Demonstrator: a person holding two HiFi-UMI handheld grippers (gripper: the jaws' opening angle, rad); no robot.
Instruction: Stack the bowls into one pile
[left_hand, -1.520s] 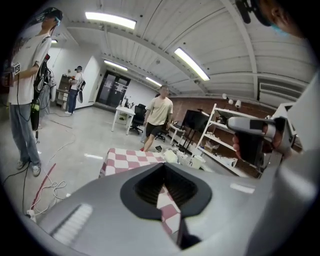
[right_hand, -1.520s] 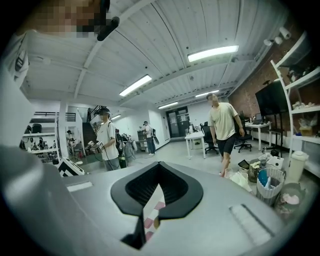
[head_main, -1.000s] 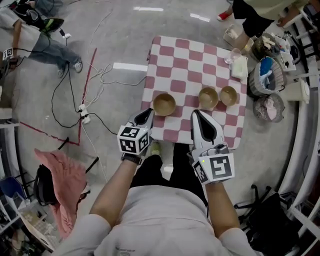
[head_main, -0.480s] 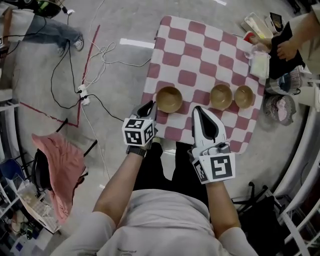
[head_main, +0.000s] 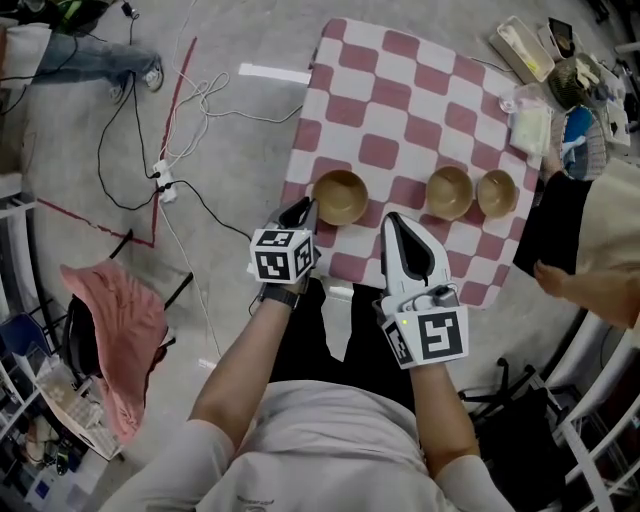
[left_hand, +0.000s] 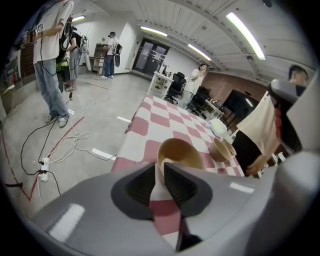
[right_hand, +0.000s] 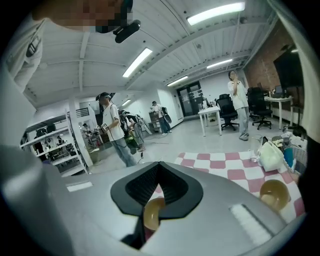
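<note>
Three tan bowls stand apart in a row on the red-and-white checked table (head_main: 380, 150): a left bowl (head_main: 340, 196), a middle bowl (head_main: 449, 192) and a right bowl (head_main: 497, 193). My left gripper (head_main: 302, 208) hovers at the table's near edge, just short of the left bowl (left_hand: 181, 150), its jaws a narrow slit apart and holding nothing. My right gripper (head_main: 392, 220) is shut and empty, over the near edge between the left and middle bowls. In the right gripper view, my right gripper (right_hand: 159, 164) has one bowl (right_hand: 152, 212) below its jaws and another (right_hand: 275, 194) at the right.
A person (head_main: 590, 260) stands against the table's right side. A plastic bag (head_main: 530, 125) and a tray (head_main: 520, 45) lie near the far right corner. Cables (head_main: 190, 110) and a pink cloth (head_main: 115, 330) are on the floor at the left.
My left gripper has edged forward to the left bowl. A person has stepped in at the table's right side. The bowls and my right gripper have stayed where they were.
</note>
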